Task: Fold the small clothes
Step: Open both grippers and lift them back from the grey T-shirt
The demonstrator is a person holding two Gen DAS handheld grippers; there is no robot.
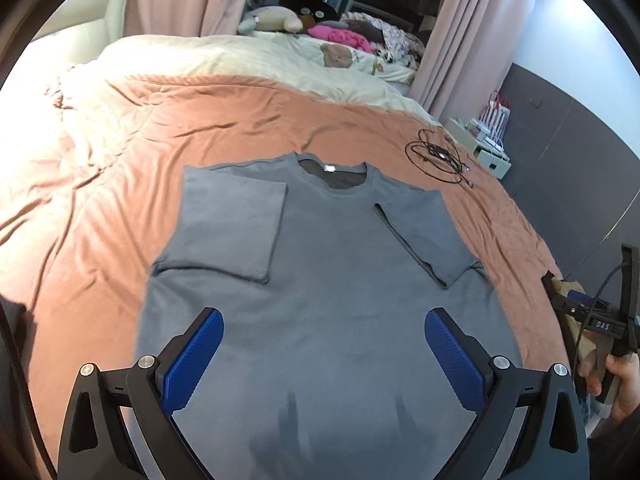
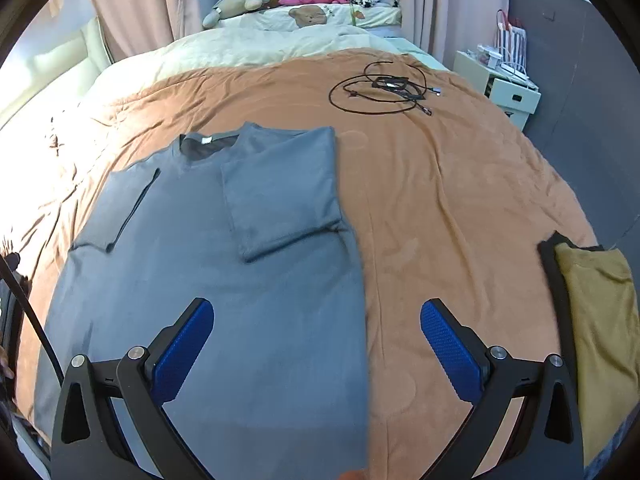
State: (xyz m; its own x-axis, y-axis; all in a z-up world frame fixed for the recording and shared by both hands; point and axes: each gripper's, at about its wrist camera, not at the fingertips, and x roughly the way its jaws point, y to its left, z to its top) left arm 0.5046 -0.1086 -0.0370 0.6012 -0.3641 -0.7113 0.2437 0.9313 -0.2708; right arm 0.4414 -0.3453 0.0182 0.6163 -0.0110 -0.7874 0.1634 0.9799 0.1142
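Fingers of the left gripper (image 1: 324, 354) and right gripper (image 2: 317, 344) are spread wide, holding nothing, above the grey T-shirt (image 1: 320, 280) lying flat on the bed (image 2: 440, 200), both sleeves folded inward.

A wide bed (image 2: 440, 184) under a rust-brown cover fills the room, sunlight washing its left side. Pink curtains (image 2: 132, 8) hang behind the bed's head; a dark grey wall (image 2: 580, 92) runs along its right side, a white nightstand (image 2: 504, 88) just beside it.
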